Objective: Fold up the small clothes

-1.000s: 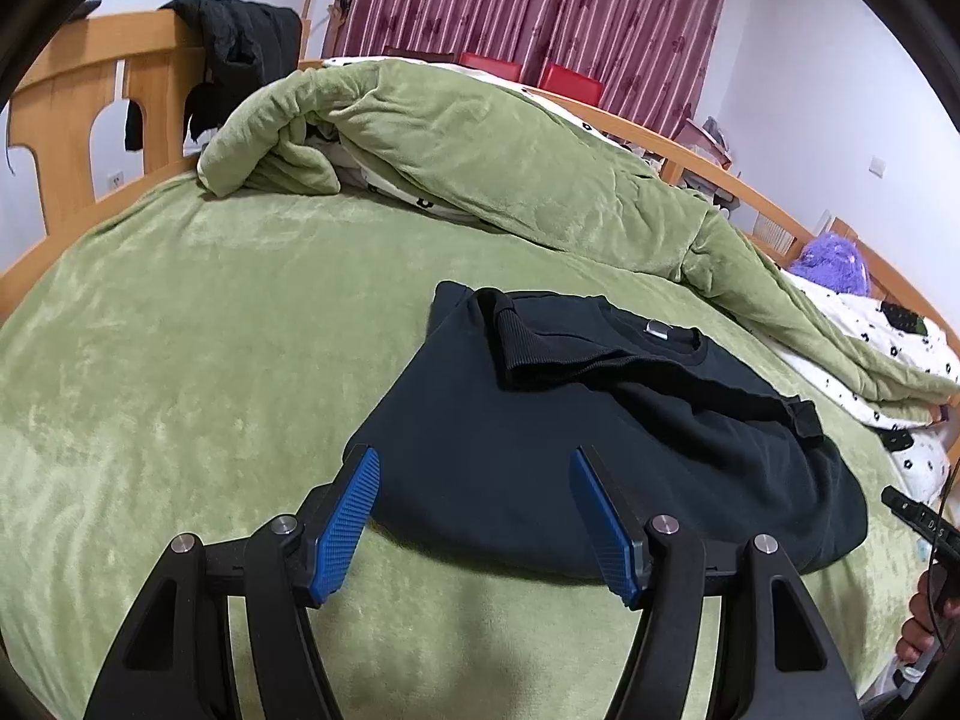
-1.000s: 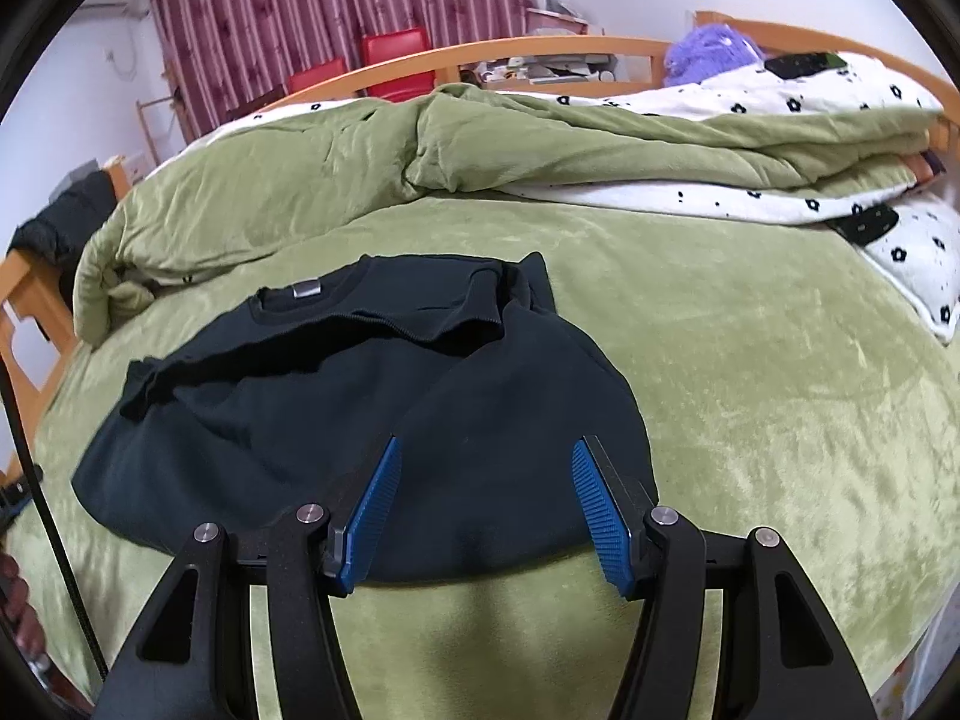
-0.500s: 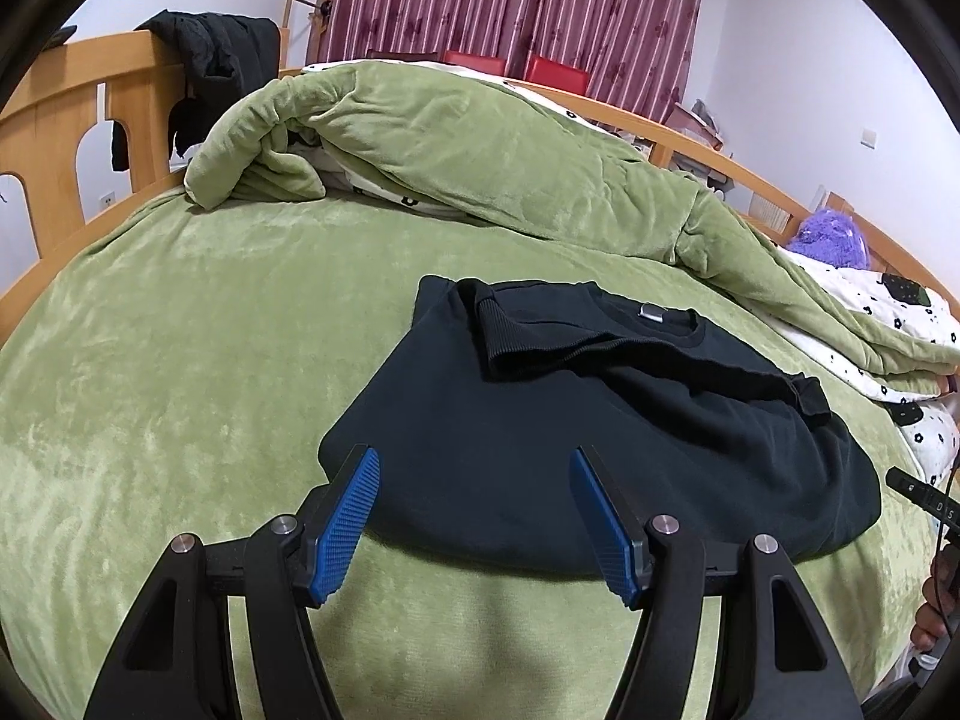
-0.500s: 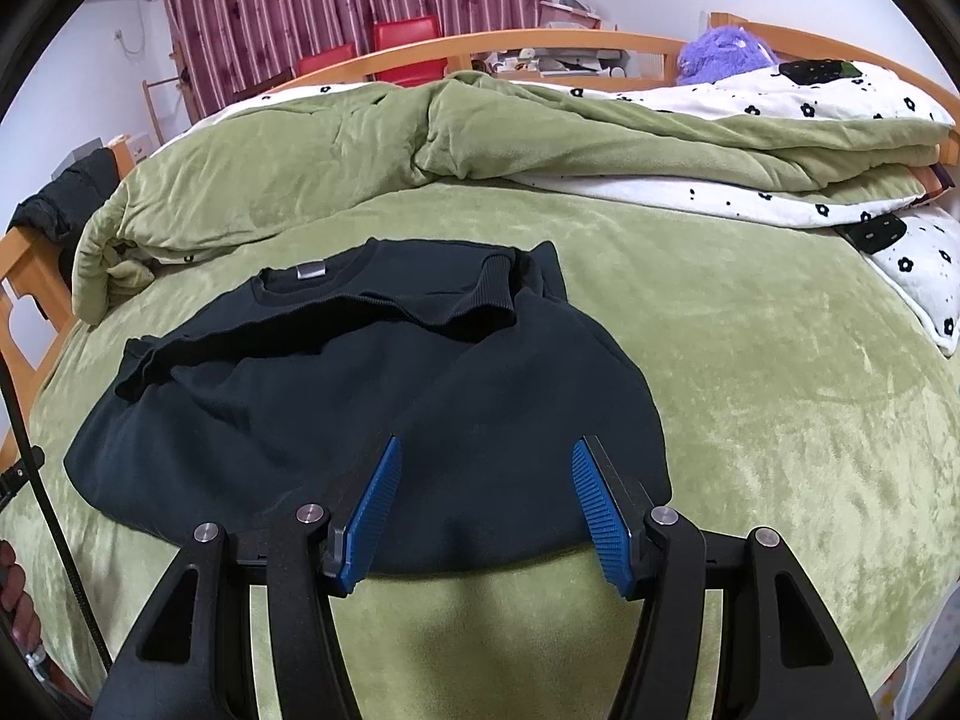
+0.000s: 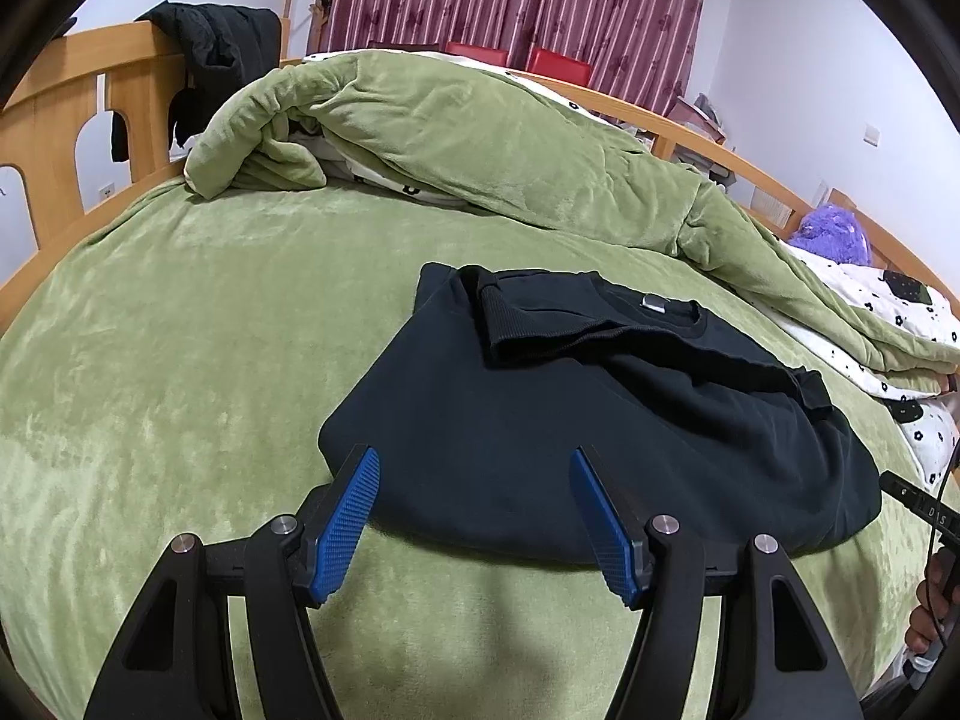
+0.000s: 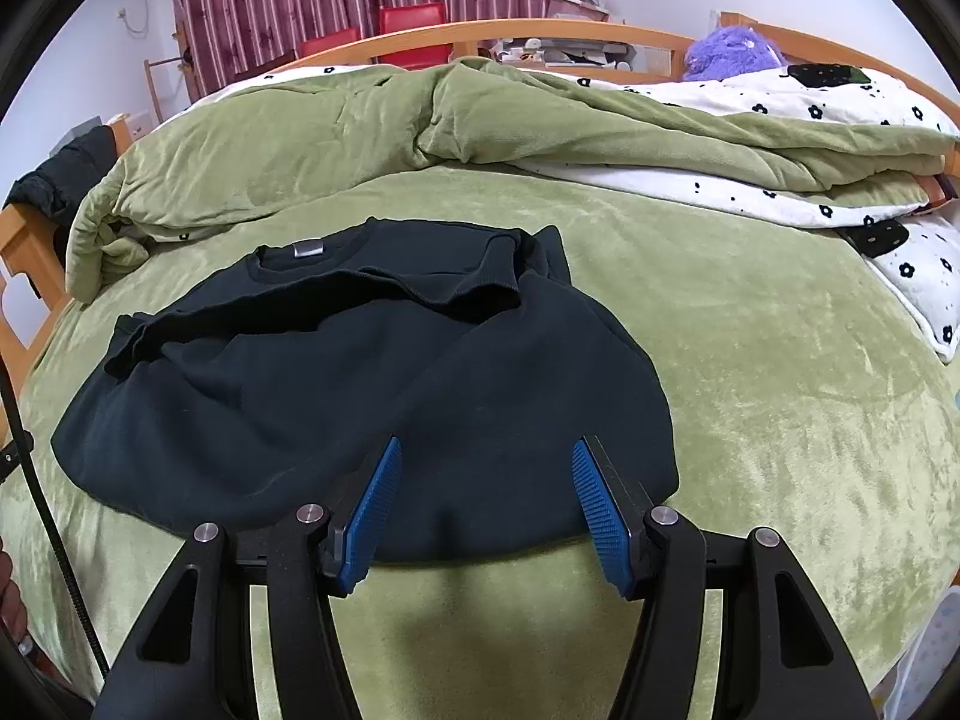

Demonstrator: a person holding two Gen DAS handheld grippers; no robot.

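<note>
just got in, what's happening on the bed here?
A person holds a two-finger gripper in each hand over a black sweatshirt lying on the green blanket. Both sleeves are already folded in across the chest. The left gripper and right gripper are open, empty, and poised at the near hem, one toward each bottom corner. Nothing is gripped yet; the likely next step is taking the hem to fold the body up.
</note>
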